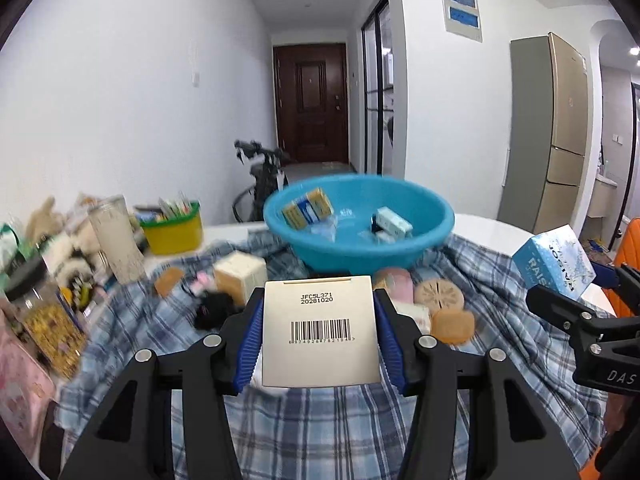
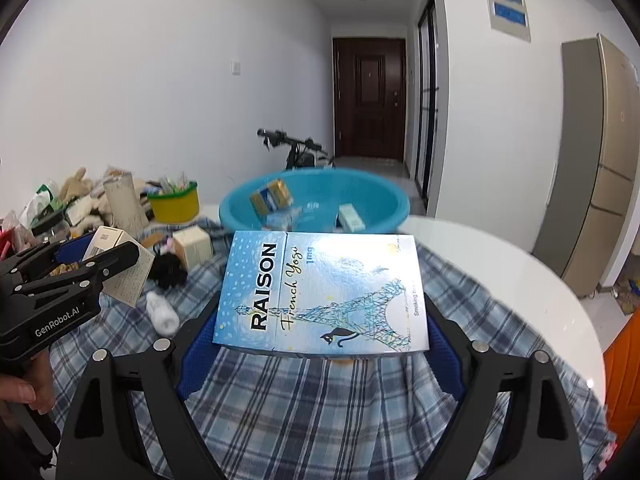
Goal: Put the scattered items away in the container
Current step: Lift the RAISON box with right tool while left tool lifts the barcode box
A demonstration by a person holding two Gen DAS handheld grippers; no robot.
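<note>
Boxes clamped in both grippers, above the plaid cloth and short of the blue basin.

Left gripper point(image 1: 319, 338), its ribbed blue pads narrowly set, pinches a matte cream carton point(image 1: 320, 330) showing a barcode; right gripper point(image 2: 322, 322), spread wide, clasps a glossy blue Raison box point(image 2: 320, 290) lying flat. Beneath is the soft checked tablecloth point(image 1: 320, 424), strewn with round tan discs point(image 1: 439, 294) and a cream cube box point(image 1: 240, 274). Beyond sits the smooth round plastic basin point(image 1: 356, 248) holding small cartons point(image 1: 307, 208).
</note>
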